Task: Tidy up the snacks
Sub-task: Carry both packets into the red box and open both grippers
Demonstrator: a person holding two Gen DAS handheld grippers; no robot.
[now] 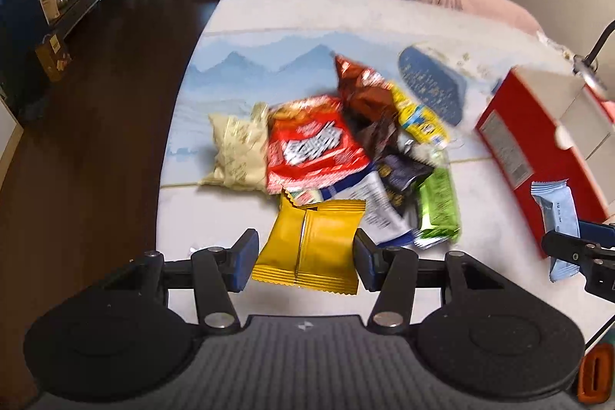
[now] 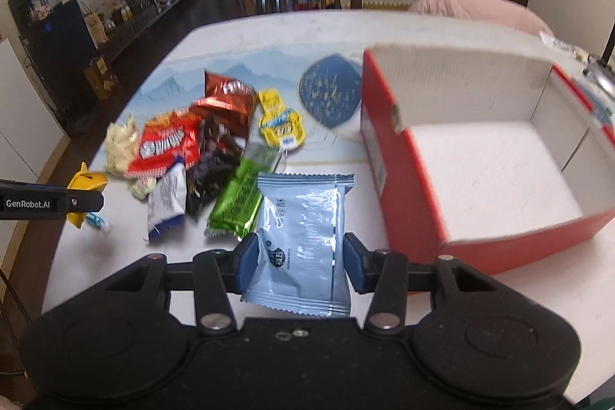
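Left tool [image 1: 303,262]: clamped on yellow packet [image 1: 309,248], lifted off the counter [image 1: 215,218].
Right tool [image 2: 300,262]: clamped on pale blue packet [image 2: 301,241], beside the empty red box [image 2: 407,187].
Risk: slick wrappers slipping out; heap [image 2: 200,148] snagged.

— What carries it all?

— A white table [image 2: 292,29] with a blue mountain-print mat [image 1: 246,64] across it.

— And on it?

— A loose heap of snack packets [image 2: 200,156] — cream, red, brown, yellow, green — lying on the mat's near edge, and beside them an open red box [image 2: 419,179], its white inside bare.
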